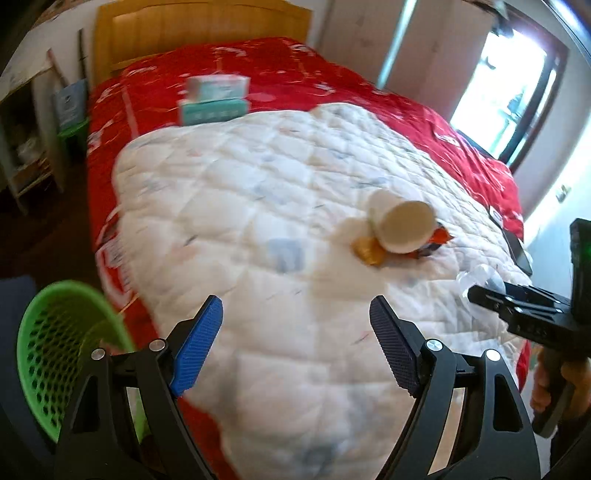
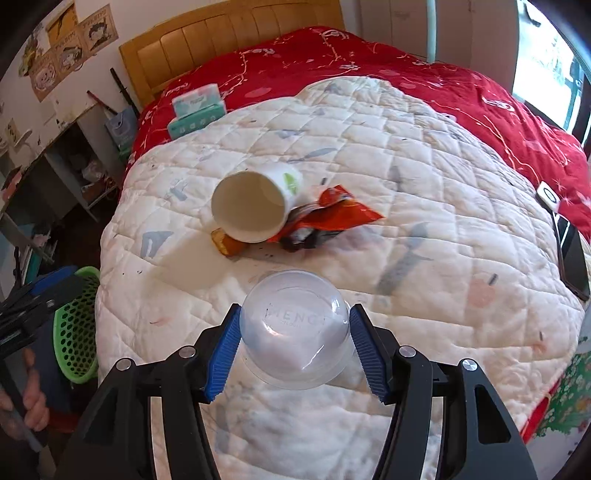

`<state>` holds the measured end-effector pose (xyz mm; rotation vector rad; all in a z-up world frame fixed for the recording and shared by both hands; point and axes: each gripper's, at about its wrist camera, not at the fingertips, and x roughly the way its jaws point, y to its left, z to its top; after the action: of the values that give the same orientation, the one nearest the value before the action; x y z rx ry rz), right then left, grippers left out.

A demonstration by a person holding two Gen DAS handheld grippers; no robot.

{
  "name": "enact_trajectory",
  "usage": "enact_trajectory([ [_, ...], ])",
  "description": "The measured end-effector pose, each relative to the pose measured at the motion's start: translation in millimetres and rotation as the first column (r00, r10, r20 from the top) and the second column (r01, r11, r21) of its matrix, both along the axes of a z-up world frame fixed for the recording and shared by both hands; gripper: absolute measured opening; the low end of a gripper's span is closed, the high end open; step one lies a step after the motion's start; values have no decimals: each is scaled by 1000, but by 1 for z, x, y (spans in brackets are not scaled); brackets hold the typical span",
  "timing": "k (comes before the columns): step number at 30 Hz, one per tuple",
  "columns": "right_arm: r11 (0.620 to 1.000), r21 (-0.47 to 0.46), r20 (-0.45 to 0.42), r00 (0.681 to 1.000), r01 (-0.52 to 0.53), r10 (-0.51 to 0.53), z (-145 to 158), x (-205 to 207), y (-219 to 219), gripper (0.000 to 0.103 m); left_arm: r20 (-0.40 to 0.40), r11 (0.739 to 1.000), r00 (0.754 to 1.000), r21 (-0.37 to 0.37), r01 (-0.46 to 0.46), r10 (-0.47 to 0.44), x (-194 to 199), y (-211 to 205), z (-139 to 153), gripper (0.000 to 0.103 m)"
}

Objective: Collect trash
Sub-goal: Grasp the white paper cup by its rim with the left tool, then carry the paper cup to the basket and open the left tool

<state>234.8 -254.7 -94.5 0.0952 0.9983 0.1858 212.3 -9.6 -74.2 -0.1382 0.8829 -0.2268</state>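
A white paper cup [image 2: 255,205] lies on its side on the white quilt [image 2: 424,206], partly on an orange snack wrapper [image 2: 332,218]; a small yellow-brown wrapper [image 2: 227,242] lies at its front. My right gripper [image 2: 295,338] is shut on a clear plastic dome cup [image 2: 293,328], held just above the quilt. My left gripper [image 1: 295,325] is open and empty over the quilt's near edge, with the paper cup [image 1: 400,225] ahead to the right. A green mesh trash basket [image 1: 55,343] stands beside the bed at lower left; it also shows in the right wrist view [image 2: 75,325].
Two teal tissue packs [image 2: 197,109] sit on the red bedspread [image 2: 369,55] near the wooden headboard [image 2: 221,33]. A phone [image 2: 572,251] lies at the bed's right edge. Shelves [image 2: 55,173] stand left of the bed.
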Motion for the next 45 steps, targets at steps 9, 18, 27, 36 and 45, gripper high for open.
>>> enact_trajectory([
  [9,999,27,21,1000,19,-20,8,-12,-28,57,2,993,994,35,113,-113,50,-62,-7,70],
  [18,998,58,10,1000,26,-26,0,-14,-38,57,-17,984,985,42,171,-170,96,-100,-24,57],
  [27,997,71,7,999,38,-39,-4,-13,-42,57,-47,980,980,28,197,-196,116,-115,-41,5],
  [36,996,87,33,999,27,-30,10,-26,-31,57,36,986,986,-29,162,-161,74,-84,-11,2],
  [45,992,109,70,996,-56,49,29,-41,14,57,125,997,989,-14,76,-74,8,-20,30,2],
])
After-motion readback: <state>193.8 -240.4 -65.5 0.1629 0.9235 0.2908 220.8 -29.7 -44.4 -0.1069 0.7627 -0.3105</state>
